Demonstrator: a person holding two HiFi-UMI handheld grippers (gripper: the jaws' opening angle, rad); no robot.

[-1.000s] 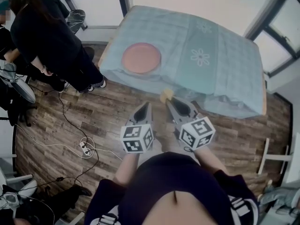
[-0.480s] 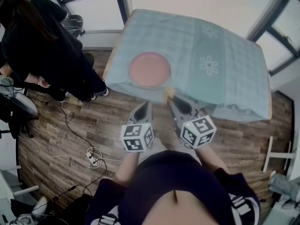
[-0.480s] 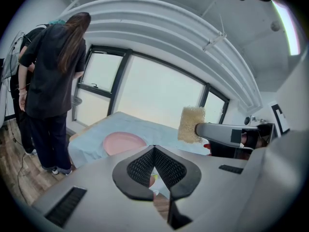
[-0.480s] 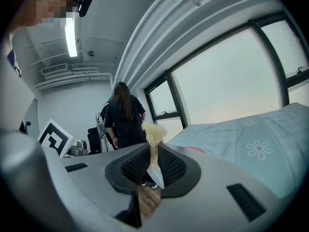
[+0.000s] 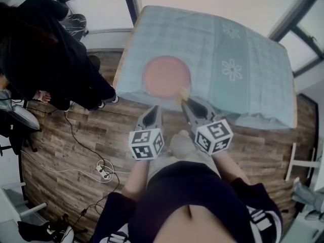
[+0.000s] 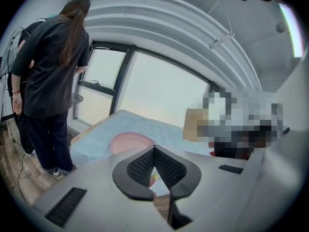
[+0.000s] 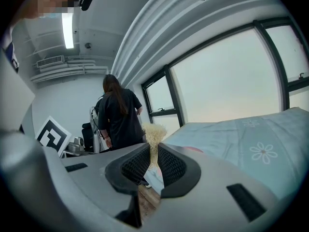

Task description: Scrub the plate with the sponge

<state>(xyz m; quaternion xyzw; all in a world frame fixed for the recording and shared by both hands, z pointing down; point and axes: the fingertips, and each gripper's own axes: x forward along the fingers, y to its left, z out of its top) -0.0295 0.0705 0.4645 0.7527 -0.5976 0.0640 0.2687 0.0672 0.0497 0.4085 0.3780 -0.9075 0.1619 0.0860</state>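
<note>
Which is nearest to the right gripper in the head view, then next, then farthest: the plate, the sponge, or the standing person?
1. sponge, held in the right gripper.
2. plate, just ahead and to the left.
3. standing person, far left.

My plate, mid-frame, is salmon pink on a pale blue-green cloth patterned with white daisies. The sponge is yellow. My left tool and right tool are grey with black-and-white square markers. The floor, lower left, is brown wood-grain plank.
</note>
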